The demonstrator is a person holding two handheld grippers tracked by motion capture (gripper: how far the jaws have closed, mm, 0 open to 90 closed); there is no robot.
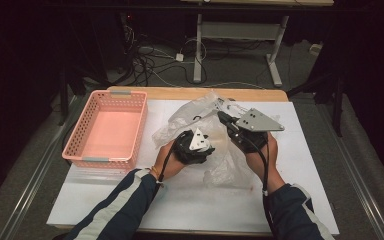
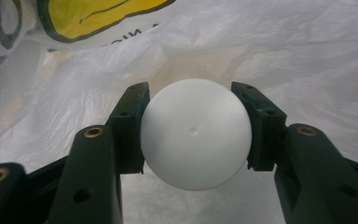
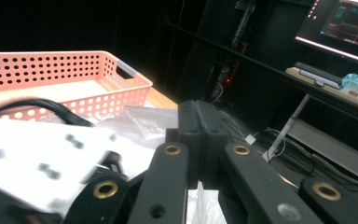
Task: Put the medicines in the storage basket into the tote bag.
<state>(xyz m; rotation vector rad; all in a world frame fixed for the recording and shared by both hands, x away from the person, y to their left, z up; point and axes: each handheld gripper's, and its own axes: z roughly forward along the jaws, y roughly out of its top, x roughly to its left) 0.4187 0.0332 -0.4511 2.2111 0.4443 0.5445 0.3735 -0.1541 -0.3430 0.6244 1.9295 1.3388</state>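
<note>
White foam ball (image 2: 196, 134) is clamped in my left tool (image 2: 195, 126), inside the plastic bag (image 1: 215, 150) mid-surface. My right tool (image 3: 199, 140) is closed, pinching the bag's edge. Pink basket (image 1: 80, 135) sits at the surface's left edge.

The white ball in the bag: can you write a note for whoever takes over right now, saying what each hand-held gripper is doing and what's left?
Left hand-held gripper: shut on the white ball, with the plastic bag all around it.
Right hand-held gripper: jaws shut, pinching the bag's edge, it seems, to hold it up.
Pink basket: at the table's left, nothing inside.
Done: ball gripped.
Left: probably lift the ball out and put it in the basket.
</note>
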